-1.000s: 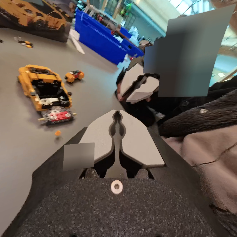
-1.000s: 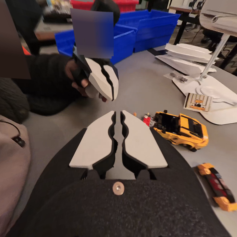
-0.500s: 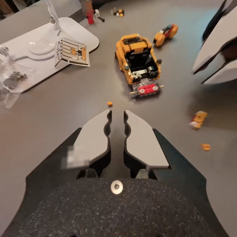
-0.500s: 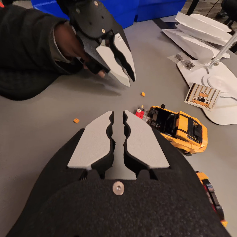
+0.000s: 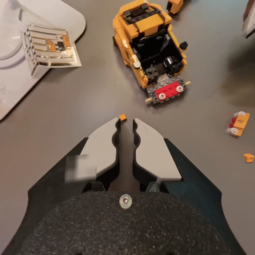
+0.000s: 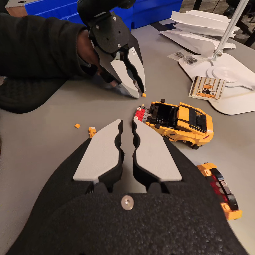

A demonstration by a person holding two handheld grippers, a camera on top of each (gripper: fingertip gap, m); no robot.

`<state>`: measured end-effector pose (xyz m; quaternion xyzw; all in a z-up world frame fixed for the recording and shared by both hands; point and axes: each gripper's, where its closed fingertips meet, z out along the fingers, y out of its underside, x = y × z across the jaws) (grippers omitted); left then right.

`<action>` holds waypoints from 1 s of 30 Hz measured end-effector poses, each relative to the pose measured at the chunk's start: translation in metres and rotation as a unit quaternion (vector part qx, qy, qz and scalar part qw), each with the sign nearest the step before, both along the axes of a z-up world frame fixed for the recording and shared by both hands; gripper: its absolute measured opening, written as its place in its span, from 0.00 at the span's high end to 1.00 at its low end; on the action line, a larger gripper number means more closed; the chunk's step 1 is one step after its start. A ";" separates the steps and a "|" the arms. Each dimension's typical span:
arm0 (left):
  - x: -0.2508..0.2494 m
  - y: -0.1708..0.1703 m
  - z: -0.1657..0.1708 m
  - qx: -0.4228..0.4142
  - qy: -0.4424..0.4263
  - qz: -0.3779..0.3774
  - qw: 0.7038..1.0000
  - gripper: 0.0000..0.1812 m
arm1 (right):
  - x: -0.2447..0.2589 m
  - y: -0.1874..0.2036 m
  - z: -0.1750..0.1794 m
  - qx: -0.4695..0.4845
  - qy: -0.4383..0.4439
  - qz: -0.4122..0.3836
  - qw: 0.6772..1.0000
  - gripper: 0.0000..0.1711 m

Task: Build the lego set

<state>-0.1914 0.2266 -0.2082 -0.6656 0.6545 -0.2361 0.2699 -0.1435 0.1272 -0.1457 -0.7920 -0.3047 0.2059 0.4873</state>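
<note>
Down at the grey table (image 5: 82, 99), left gripper (image 5: 126, 120) tipped low with fingers parted by a narrow gap, nothing between them; a tiny orange tile (image 5: 122, 117) just beyond the tips, touching or nearly touching the left fingertip (too close to call). Same tile (image 6: 143, 95) at those tips in the right wrist view, with left gripper (image 6: 140, 93) gripped by a hand (image 6: 85, 49) in a black sleeve. Right gripper (image 6: 127, 121) likewise slightly parted and empty, hovering near the tail of the yellow lego car (image 6: 178, 122).

Just ahead, yellow lego car (image 5: 150, 45) unfinished: cabin open, red plate (image 5: 169, 90) bare at its near end. Off to the right, a small orange-and-white sub-assembly (image 5: 238, 124) and a loose orange slope piece (image 5: 249, 158), well apart from the car. Beside the right gripper, a black, red and orange bumper strip (image 6: 220, 190). Farther out, sticker sheet (image 5: 48, 49) resting on a white stand base (image 5: 13, 82); paper bags (image 6: 200, 29) and blue bins (image 6: 144, 12) at the table's far edge.
</note>
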 end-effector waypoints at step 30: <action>0.000 -0.120 0.060 -0.134 -0.155 -0.287 0.936 0.96 | -0.028 -0.028 0.023 0.069 0.025 0.114 0.991 0.94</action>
